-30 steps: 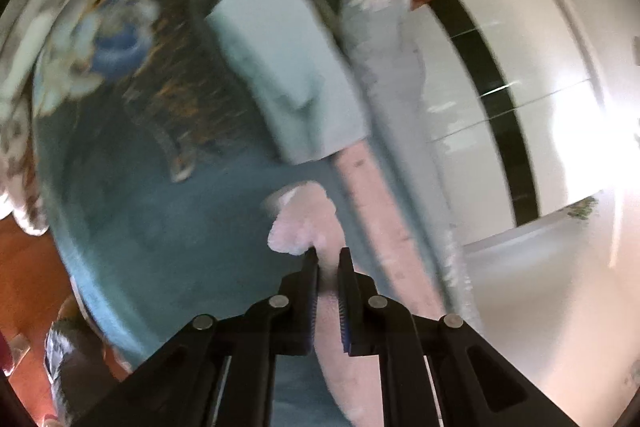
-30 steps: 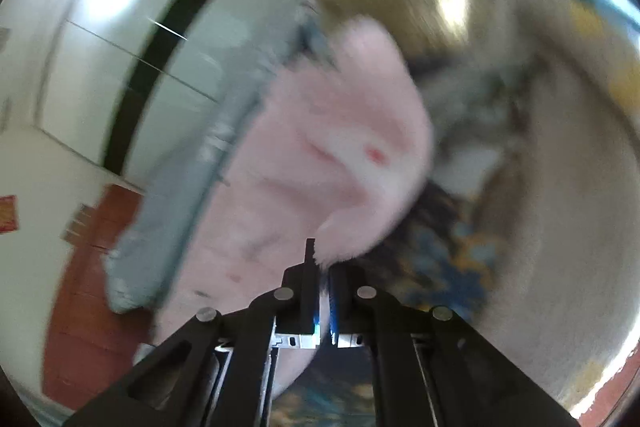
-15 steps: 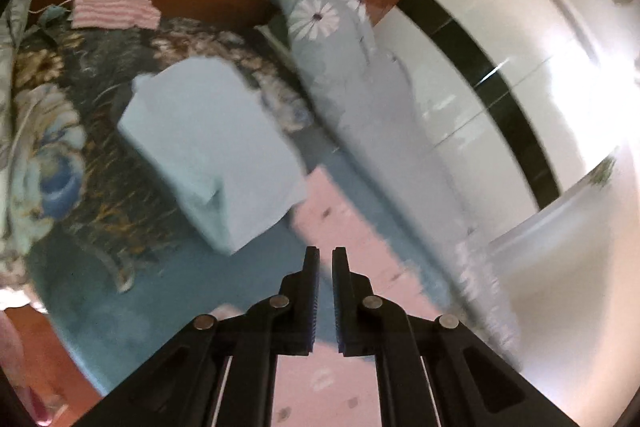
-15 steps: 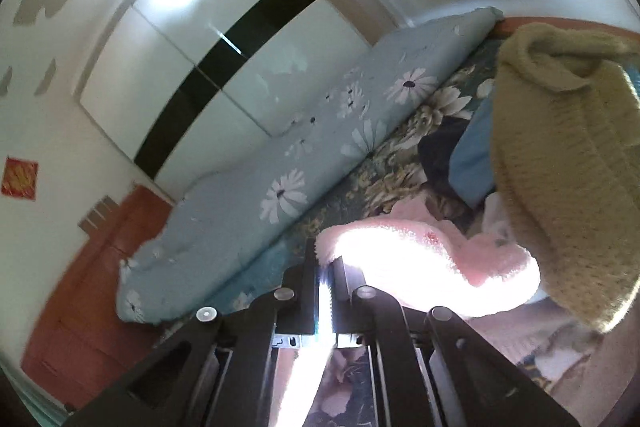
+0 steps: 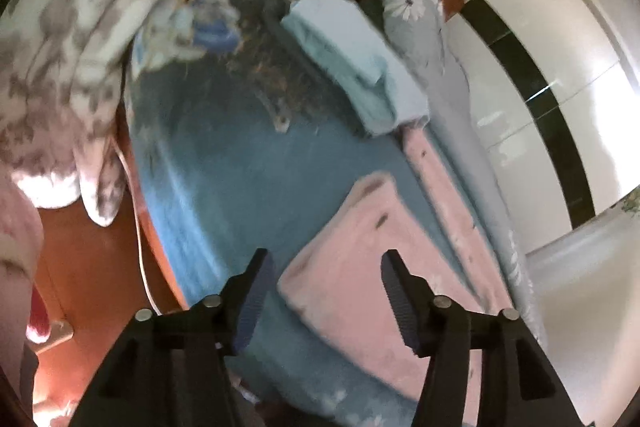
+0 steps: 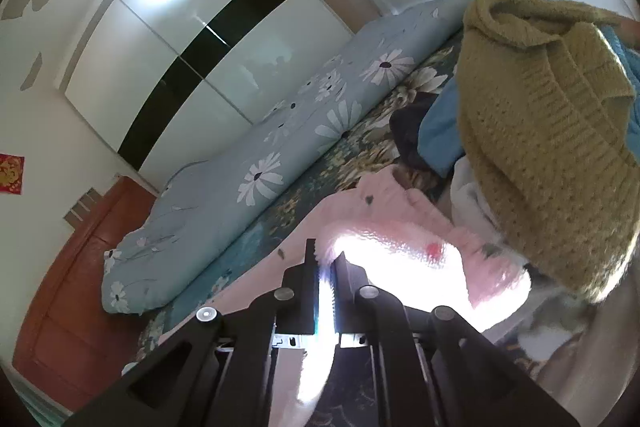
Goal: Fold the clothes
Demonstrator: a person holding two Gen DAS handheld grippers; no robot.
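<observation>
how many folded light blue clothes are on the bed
1: a folded light blue garment lies on the bed beside the daisy-print quilt. Others may be hidden in the pile under the yellow knit sweater.

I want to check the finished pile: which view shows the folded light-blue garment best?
The left wrist view. There the folded light-blue garment lies in full sight on the bed, beyond the open left gripper, though somewhat blurred. The right wrist view shows none of it, only the right gripper shut on the pink garment.
</observation>
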